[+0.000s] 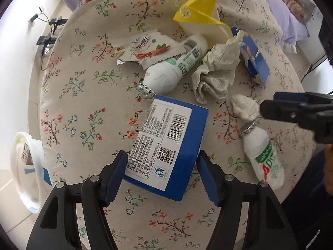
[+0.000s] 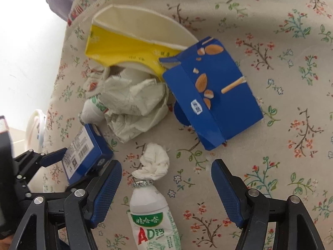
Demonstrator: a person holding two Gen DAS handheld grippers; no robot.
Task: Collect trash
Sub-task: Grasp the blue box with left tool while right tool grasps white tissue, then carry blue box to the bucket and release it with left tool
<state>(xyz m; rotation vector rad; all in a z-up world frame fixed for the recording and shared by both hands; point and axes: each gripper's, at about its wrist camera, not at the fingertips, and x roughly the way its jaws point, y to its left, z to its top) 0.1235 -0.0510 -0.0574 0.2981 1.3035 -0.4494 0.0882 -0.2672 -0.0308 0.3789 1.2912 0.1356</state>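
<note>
Left wrist: left gripper point(image 1: 162, 171) spread around blue box point(image 1: 166, 145), pads beside its edges, contact unclear, on floral tablecloth point(image 1: 83, 104). Right wrist: right gripper point(image 2: 166, 189) wide apart, straddling white bottle point(image 2: 152, 214) plugged with tissue point(image 2: 155, 162), not touching.

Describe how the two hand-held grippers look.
Both match: the left hand-held gripper and right hand-held gripper have black plastic linkage arms with triangular cut-outs, silver pivot screws, and blue ribbed finger pads. No cables or sleeves show.

Bright, even daylight; soft shadows; strong fisheye bending at edges; mostly sharp.
</note>
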